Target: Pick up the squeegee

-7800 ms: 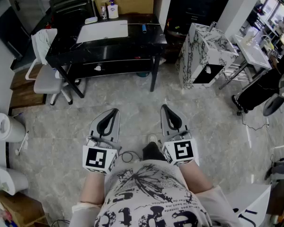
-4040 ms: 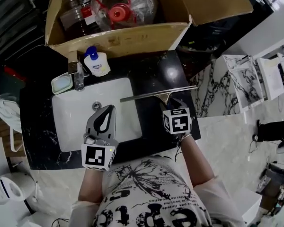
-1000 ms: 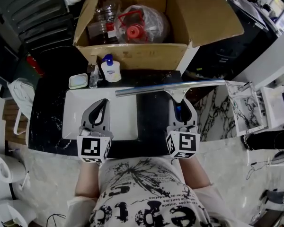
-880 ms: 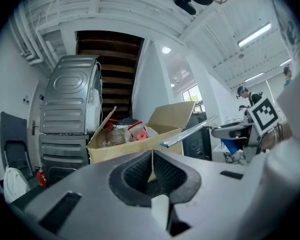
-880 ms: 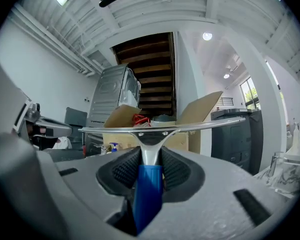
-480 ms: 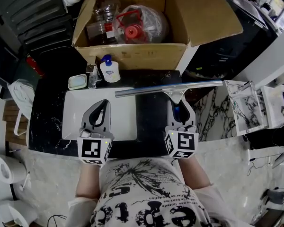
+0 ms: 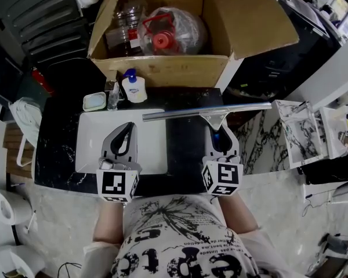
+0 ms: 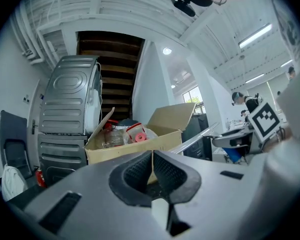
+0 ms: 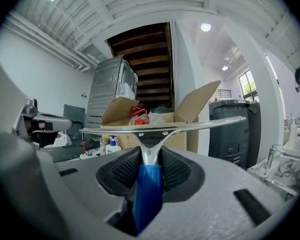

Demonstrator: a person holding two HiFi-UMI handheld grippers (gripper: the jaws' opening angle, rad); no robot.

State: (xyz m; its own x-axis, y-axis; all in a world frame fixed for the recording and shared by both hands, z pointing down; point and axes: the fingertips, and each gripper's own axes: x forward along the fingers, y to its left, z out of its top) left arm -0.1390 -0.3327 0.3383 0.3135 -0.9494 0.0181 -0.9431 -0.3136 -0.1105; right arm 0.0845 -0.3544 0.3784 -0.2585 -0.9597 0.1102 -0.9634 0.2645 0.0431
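Observation:
The squeegee has a long metal blade point(image 7: 206, 111) and a blue handle point(image 7: 216, 136). My right gripper point(image 7: 218, 133) is shut on that handle and holds the squeegee in the air above the black counter point(image 7: 185, 155). Its blade lies crosswise in front of the cardboard box. In the right gripper view the blue handle point(image 9: 149, 184) sits between the ribbed pads of the right gripper point(image 9: 150, 156), and the blade point(image 9: 165, 127) spans the picture. My left gripper point(image 7: 127, 127) hovers over the white sink point(image 7: 90, 141). In the left gripper view the left gripper point(image 8: 152, 156) is shut on nothing.
An open cardboard box point(image 7: 162, 68) with plastic bottles stands behind the counter. A soap bottle point(image 7: 133, 87), a faucet point(image 7: 112, 94) and a soap dish point(image 7: 94, 101) sit at the sink's far edge. A marbled cabinet point(image 7: 304, 133) stands to the right.
The person walked up to the counter, and my right gripper took the squeegee and lifted it. Over the last second the blade's right end dipped slightly; the left gripper kept still.

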